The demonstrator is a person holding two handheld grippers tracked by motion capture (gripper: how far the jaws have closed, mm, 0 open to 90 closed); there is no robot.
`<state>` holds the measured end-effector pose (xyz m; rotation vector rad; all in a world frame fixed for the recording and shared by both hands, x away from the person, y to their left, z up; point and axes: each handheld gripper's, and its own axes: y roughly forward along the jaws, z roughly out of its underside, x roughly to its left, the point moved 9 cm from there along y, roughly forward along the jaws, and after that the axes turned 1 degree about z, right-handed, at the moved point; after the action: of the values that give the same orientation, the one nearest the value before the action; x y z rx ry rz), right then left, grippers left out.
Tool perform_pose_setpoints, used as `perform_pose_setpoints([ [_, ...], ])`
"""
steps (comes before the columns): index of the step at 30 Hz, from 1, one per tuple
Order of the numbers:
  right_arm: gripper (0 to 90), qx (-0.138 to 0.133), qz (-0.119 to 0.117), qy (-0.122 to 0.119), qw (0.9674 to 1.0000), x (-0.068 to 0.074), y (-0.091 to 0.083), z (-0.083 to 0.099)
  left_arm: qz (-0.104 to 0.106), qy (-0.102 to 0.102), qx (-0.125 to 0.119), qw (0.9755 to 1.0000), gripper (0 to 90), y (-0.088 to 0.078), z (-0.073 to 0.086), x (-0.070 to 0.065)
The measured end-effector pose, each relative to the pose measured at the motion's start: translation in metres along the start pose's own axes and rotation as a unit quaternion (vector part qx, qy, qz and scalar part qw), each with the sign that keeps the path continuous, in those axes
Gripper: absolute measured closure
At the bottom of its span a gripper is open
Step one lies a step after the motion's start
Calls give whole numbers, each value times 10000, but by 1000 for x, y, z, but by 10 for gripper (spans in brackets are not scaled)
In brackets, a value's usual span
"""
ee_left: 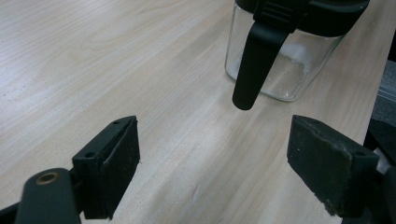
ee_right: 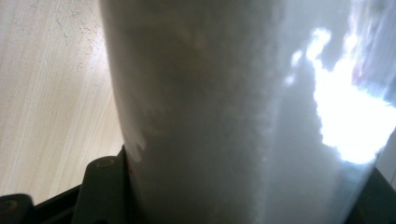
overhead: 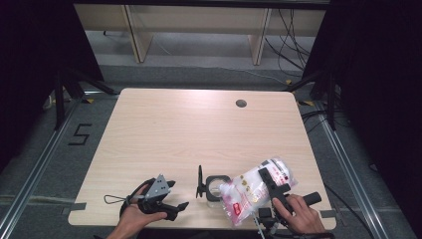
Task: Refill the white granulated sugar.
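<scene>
White granules fill the clear plastic bag point(overhead: 256, 191) that the right gripper point(overhead: 272, 185) pinches between its two black jaws near the front edge of the table point(overhead: 199, 124). The bag lies tilted, its lower end leaning over the open mouth of a small glass jar point(overhead: 216, 188). Red and pink printing runs across the bag's face, with a red label patch low on its left side (the lettering is too small and blurred to read, so no brand can be made out). In the right gripper view the bag point(ee_right: 224, 112) presses close against the lens, pale and grainy, with one jaw at each lower corner hugging its sides and a strip of light wood at the left.

The jar has a black rim, and its black lid stands swung up on a hinge at the left side. In the left gripper view the jar point(ee_left: 285, 60) sits ahead and to the right, a thin layer of white grains on its bottom, and a black clasp point(ee_left: 257, 60) hangs down its front.

The left gripper point(overhead: 171, 196), in the person's left hand point(overhead: 134, 216), rests low over the table just left of the jar, apart from it. Its jaws stand spread wide with nothing but bare wood between them.

A dark round grommet hole point(overhead: 241, 103) sits near the table's far edge. On the grey floor to the left, black tape forms the figure 5 point(overhead: 79, 134).
</scene>
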<state>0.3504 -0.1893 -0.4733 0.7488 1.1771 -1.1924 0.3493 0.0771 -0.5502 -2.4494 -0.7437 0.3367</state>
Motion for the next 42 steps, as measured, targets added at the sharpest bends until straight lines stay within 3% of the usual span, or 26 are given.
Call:
perform_pose_setpoints([
  [1,400,61,-23,106,9999,2,-1,1,-33,32,31,10000,167,0,0,1],
  [4,400,-27,107,-71,9999,-4,-1,-1,-58,2,-31,10000,168,0,1,0],
  [5,400,-31,122,-11,9999,-4,-1,-1,-92,13,-63,9999,167,1,0,1],
  [9,401,-4,-7,-24,10000,0,2,-2,-56,-20,-51,10000,167,0,0,0],
  [13,401,13,24,130,9999,-1,0,0,-68,93,-43,9999,168,0,-1,3],
  [16,403,74,-59,214,9997,5,1,1,-80,60,-42,9999,168,0,0,2],
  [19,402,-37,-6,44,10000,0,2,-1,-62,83,2,9999,168,-1,0,2],
  [21,402,47,-15,100,9999,1,1,1,-131,73,52,9999,168,-2,2,3],
  [22,402,59,-1,166,9998,2,0,1,-20,213,63,9998,168,-2,1,4],
  [25,403,-29,38,-10,10000,-1,2,-2,-70,72,-90,9999,168,0,-1,2],
  [26,403,-7,19,39,10000,0,2,-1,-137,66,84,9998,168,-2,3,3],
  [27,403,-7,19,39,10000,0,2,-1,-104,7,22,9999,168,-2,2,1],
  [28,403,-22,65,5,10000,-1,1,-1,-87,120,69,9999,168,-2,2,4],
  [30,403,42,37,89,9999,0,0,0,-93,-15,-59,9999,168,0,0,2],
  [33,403,49,64,64,9999,-2,0,1,-99,171,39,9998,168,-2,1,4],
  [35,403,77,4,107,9999,1,0,2,-31,91,-54,9999,168,-1,-1,2],
  [37,404,65,4,55,10000,1,1,1,-98,184,43,9998,168,-2,2,3],
  [39,403,31,102,-98,9999,-3,0,-1,-56,-19,9,10000,168,-2,1,1],
  [40,403,27,113,-139,9998,-4,0,-1,-56,15,-31,10000,168,-1,0,2],
  [42,404,-40,122,33,9999,-6,0,-2,-101,16,19,9999,168,-2,2,2],
])
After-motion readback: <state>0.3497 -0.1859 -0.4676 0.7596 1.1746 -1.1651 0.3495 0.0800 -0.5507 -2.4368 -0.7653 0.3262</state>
